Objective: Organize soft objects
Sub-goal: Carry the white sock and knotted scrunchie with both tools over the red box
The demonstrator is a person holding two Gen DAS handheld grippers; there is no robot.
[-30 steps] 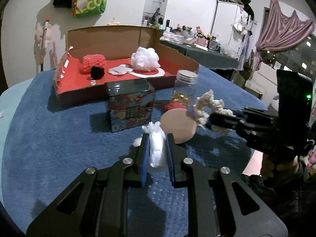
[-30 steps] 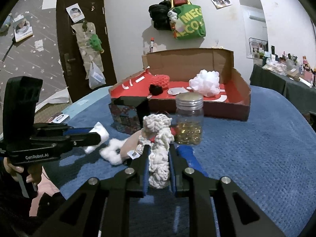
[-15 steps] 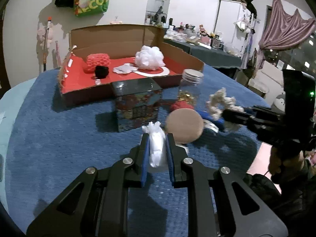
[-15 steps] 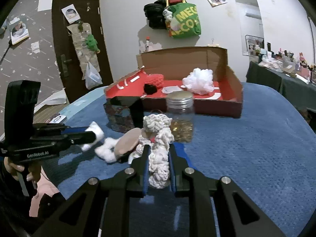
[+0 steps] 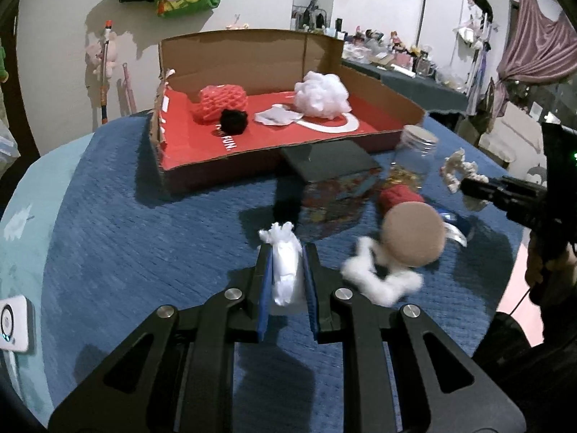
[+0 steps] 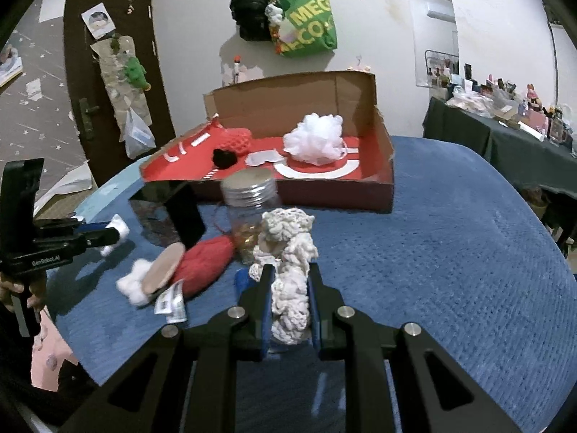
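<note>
My left gripper point(image 5: 286, 263) is shut on a small white soft wad point(image 5: 285, 267), held above the blue tablecloth. My right gripper point(image 6: 290, 288) is shut on a cream knitted piece point(image 6: 288, 252), also lifted. The open cardboard box point(image 5: 382, 90) with a red floor stands at the back and holds a red knitted piece point(image 5: 221, 103), a black pompom point(image 5: 233, 121) and a white fluffy ball point(image 5: 321, 94). On the cloth lie a red soft thing point(image 6: 205, 263), a round tan pad point(image 5: 413, 238) and a white cotton strip point(image 5: 378, 281).
A dark printed tin point(image 5: 331, 180) and a glass jar with a metal lid point(image 6: 252, 216) stand in front of the box. A blue object point(image 6: 242, 281) lies by the jar. A white device point(image 5: 12, 319) sits at the table's left edge.
Both grippers have lifted and moved toward the box with their loads. The red soft thing and the white cotton strip now lie uncovered on the cloth.
</note>
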